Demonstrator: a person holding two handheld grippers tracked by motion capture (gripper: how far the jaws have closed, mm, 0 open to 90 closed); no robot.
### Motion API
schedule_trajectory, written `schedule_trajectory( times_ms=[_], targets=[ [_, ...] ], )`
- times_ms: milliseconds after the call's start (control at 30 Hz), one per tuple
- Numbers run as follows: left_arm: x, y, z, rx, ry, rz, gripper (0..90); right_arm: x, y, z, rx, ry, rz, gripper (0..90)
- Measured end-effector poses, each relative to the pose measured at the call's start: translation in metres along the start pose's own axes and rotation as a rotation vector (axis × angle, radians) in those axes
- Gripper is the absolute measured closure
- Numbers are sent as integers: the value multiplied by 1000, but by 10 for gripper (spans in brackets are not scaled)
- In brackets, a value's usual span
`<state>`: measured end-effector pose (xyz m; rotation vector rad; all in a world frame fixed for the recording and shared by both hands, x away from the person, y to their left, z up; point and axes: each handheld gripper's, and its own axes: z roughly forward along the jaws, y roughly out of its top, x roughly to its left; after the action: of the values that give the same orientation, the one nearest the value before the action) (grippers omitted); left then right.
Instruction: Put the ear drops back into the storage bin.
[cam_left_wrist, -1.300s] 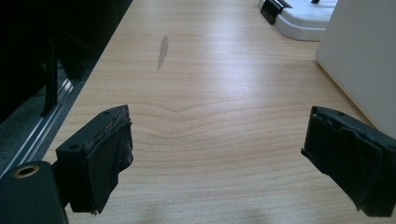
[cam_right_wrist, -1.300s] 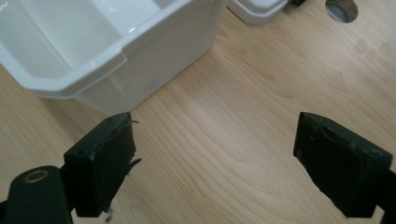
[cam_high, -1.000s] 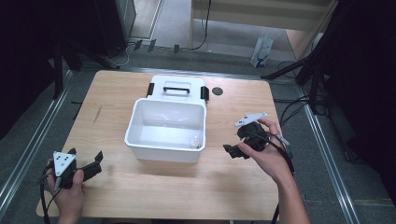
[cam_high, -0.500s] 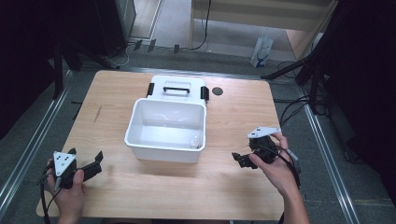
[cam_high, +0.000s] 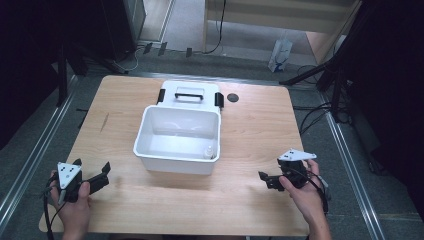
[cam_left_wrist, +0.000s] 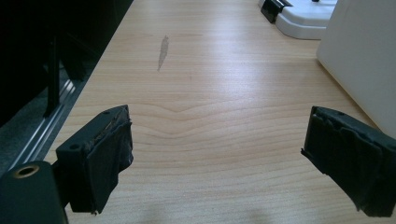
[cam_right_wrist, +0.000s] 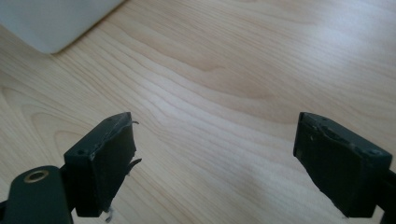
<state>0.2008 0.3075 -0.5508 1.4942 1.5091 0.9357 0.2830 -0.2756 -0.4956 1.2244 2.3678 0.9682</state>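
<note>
Meanwhile both grippers rested low over the worktop (cam_high: 250, 130), the left gripper (cam_high: 102, 176) and the right gripper (cam_high: 265, 178) with jaws spread, nothing between them; the white tub (cam_high: 177, 137) stood beyond both jaws.

Right gripper (cam_high: 266, 179) position: has drawn back from beside the white tub's (cam_high: 176, 159) right wall toward the person's edge of the table (cam_high: 250, 125), now well apart from the tub.
Right gripper height: lower than a second ago, close over the wood.
Right hand (cam_high: 302, 187): pulled back with it, nearer the bottom of the high view.
Right gripper jaws: spread wide, nothing between them, in the right gripper view.
</note>
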Motion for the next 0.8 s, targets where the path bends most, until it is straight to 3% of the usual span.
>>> schedule_trajectory(
  times_ms=[133,533,733,800],
  targets=[
    [0,0,0,3,4,4,86,-7,-18,2,-10,-10,37,127],
    [-1,0,0,-2,10,11,86,-19,-71,-4,-143,22,134,128],
    [-2,0,1,-5,11,11,86,-19,-82,-5,-175,-9,164,129],
    [-2,0,1,-3,13,16,86,-20,-82,-7,-202,17,171,129]
  ],
)
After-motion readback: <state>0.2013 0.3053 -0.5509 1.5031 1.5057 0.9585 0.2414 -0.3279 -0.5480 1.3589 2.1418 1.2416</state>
